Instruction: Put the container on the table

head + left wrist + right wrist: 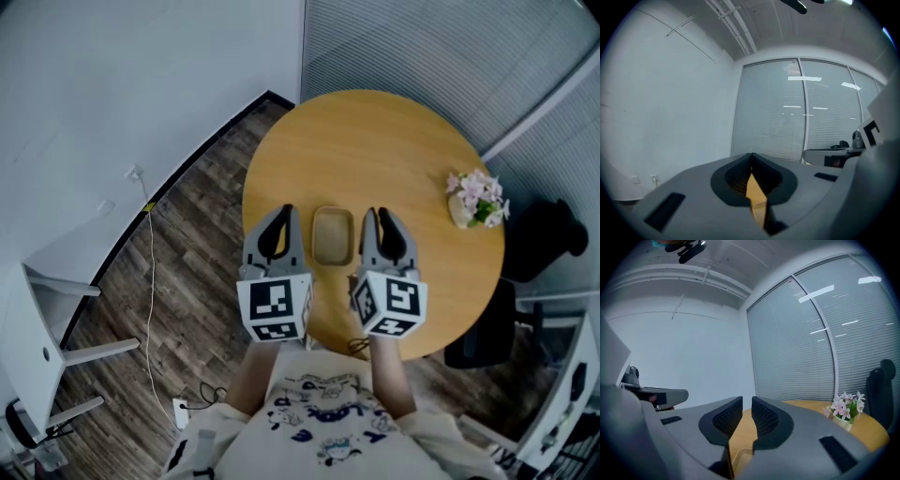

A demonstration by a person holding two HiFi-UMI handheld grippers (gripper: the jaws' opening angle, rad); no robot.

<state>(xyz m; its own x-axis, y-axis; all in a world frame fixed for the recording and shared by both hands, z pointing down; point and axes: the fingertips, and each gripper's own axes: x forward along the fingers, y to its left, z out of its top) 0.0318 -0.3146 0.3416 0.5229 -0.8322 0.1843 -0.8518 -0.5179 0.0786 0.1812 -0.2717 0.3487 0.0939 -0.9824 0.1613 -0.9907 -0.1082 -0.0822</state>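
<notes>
One round wooden table [375, 141] stands by the blinds, and one container [333, 234], a shallow tan tray, lies flat on it near the edge closest to the person. Nothing grips it.

There are two grippers, one on each side of the container and both just beside it, pointing the same way across the tabletop. The left gripper [284, 210] has its two jaws closed together with the tips meeting, and it holds nothing; only tabletop and a bit of the container's rim show through the slit below the tips. The right gripper [376, 214] has its two jaws a narrow gap apart, with nothing between them but bare table beyond. Each gripper carries one marker cube at its rear, close to the person's chest.

One small pot of pink flowers [476, 199] stands alone near the table's right edge, well apart from the container. One black chair [881, 389] is behind the flowers. One white cable [151, 291] runs along the wood floor at the left.
</notes>
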